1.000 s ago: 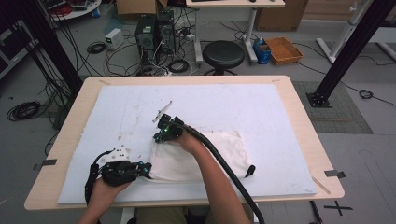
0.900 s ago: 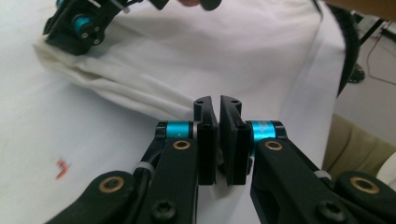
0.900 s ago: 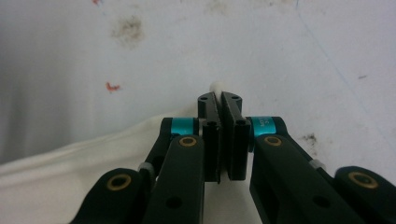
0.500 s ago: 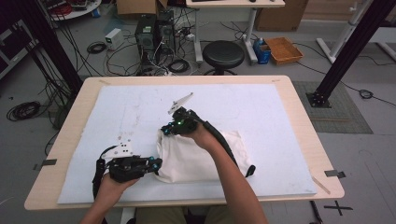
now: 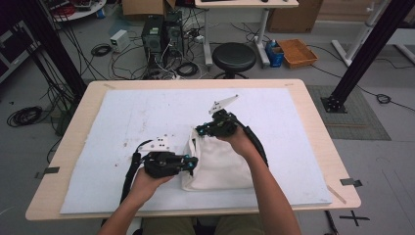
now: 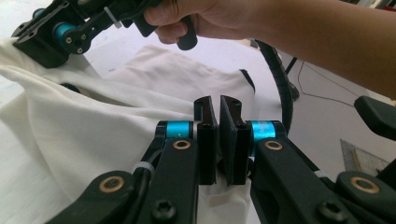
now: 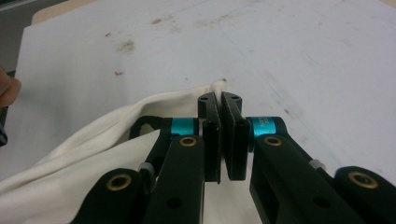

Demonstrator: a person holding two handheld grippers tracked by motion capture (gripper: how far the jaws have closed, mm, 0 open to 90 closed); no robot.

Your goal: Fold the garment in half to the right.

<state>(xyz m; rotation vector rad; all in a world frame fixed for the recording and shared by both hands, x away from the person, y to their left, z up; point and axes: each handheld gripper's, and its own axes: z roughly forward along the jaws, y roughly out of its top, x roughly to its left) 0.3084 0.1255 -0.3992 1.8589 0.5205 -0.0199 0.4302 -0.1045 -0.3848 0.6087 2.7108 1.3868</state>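
Cloth: white cloth lies crumpled on the tabletop, near its front edge.
Left gripper: jaws pinching the cloth's left edge.
Right gripper: jaws pinching its upper corner.

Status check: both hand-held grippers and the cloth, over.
Left hand-held gripper shut on white cloth bag, near edge. Right hand-held gripper shut on its far corner. Bag bunched on white mat; nothing blocking.

A: How many grippers are on the table?
B: Two, the left gripper and the right gripper.
A: And cloth items?
B: One white cloth, near the middle.
A: Beyond the far edge?
B: One round stool and one brown box.
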